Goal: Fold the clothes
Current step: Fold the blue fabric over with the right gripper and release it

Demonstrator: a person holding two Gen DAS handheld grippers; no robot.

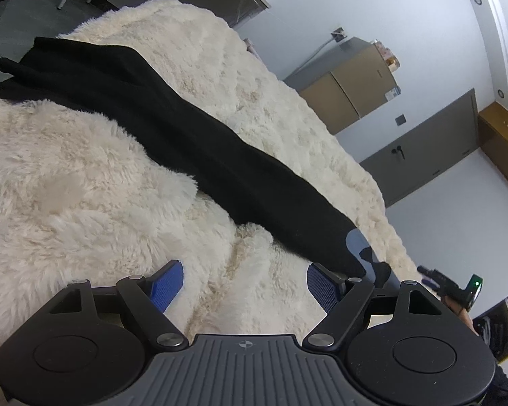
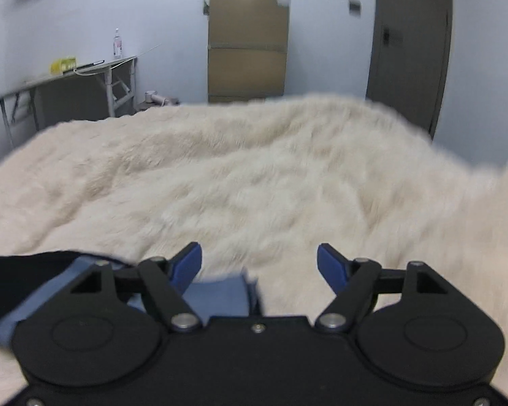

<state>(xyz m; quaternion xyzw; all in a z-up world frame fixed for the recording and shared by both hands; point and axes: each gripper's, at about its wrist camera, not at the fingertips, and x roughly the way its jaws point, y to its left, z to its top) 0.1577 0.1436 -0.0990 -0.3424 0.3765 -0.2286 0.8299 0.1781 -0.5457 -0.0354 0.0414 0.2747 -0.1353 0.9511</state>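
From the left wrist camera I see the black garment (image 1: 172, 128) stretched in a long folded band across the cream fluffy blanket (image 1: 67, 203), running from the blanket's far left edge down toward its near right edge. My left gripper (image 1: 245, 287) hangs just above the blanket with its jaws spread wide and nothing between them; only the fluffy pile shows in the gap. The near end of the garment lies just beside the right blue pad (image 1: 321, 287), though I cannot tell whether it touches it. At that end a bit of blue-grey cloth (image 1: 355, 240) shows from under the black fabric. Past the blanket's right edge I catch part of the other gripper in a hand (image 1: 457, 299), with a green light on it.

From the right wrist camera, blurred, my right gripper (image 2: 259, 264) also stands with jaws well apart, holding nothing, over the blanket (image 2: 254, 176). A fold of the blue-grey cloth (image 2: 220, 296) lies on the blanket beside the left finger (image 2: 186, 265), and the black garment (image 2: 23, 277) sits further left. Beyond the blanket's far edge stand a grey desk (image 2: 71, 77), a brown cabinet (image 2: 247, 40) and a grey door (image 2: 409, 44)
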